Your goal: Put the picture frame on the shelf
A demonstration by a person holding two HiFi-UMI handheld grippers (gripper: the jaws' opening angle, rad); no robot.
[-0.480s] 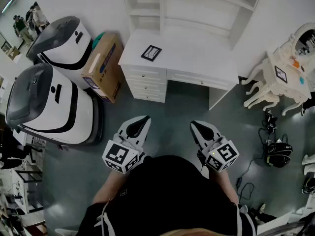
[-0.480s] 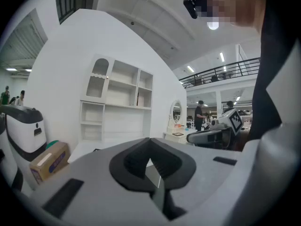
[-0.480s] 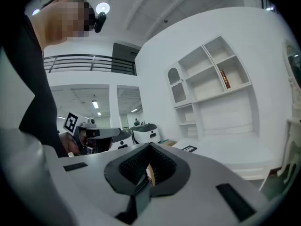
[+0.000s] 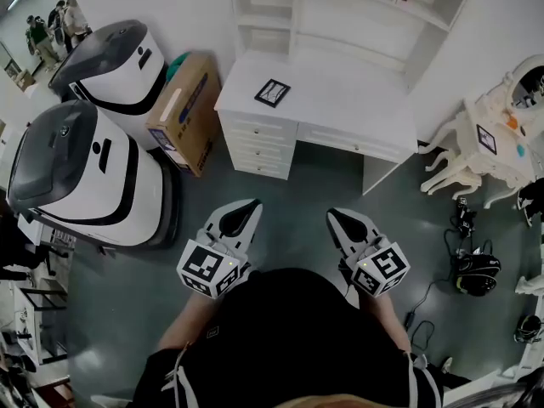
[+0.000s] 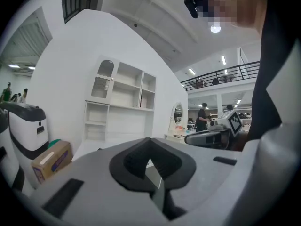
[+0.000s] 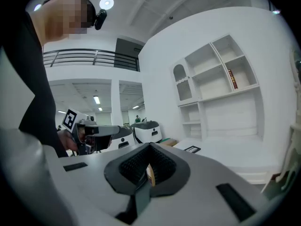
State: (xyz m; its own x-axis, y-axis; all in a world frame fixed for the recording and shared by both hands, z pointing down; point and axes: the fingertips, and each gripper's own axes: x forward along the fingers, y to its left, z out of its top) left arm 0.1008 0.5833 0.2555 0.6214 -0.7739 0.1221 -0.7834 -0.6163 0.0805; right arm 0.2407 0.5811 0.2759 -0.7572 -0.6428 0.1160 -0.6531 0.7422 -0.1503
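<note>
A small black picture frame (image 4: 272, 93) lies flat on the white desk (image 4: 357, 87), near its left end. In the right gripper view the picture frame (image 6: 192, 149) shows as a dark slab on the desk top. White shelf compartments (image 4: 266, 17) rise behind the desk, and the same shelf (image 5: 120, 107) fills the middle of the left gripper view. My left gripper (image 4: 246, 206) and right gripper (image 4: 337, 217) hang side by side over the grey floor, well short of the desk. Both are shut with nothing between the jaws.
Two large white-and-grey machines (image 4: 81, 172) (image 4: 115, 58) stand at the left, with a cardboard box (image 4: 183, 113) leaning between them and the desk. A small white vanity table (image 4: 476, 134) stands at the right, and bags and cables (image 4: 472, 270) lie on the floor. People stand far off at the top left.
The head view has shifted a little, so the desk and frame sit slightly further right in the picture. Both grippers hold the same pose, still shut.
</note>
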